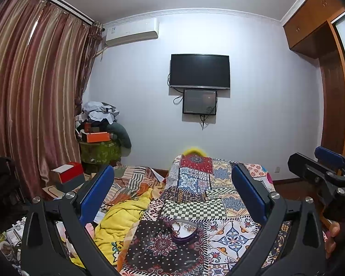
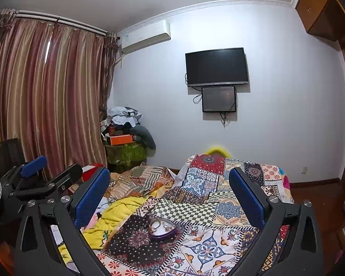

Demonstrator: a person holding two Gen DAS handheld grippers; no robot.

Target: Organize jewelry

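So, jewelry box (image 1: 183,231) sitting lid-off on patchwork quilt (image 1: 232,237), chains piled inside, ahead of and below both tools. Left gripper (image 1: 172,191) hovering released, jaws spread wide, gripping nothing. Right gripper (image 2: 170,193) doing same alongside, likely lining up for first pick. Yellow blanket (image 1: 117,225) bunching left of box.

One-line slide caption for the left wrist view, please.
Open left tool hovers above a purple heart-shaped jewelry box on a patchwork quilt, facing a wall-mounted black television.
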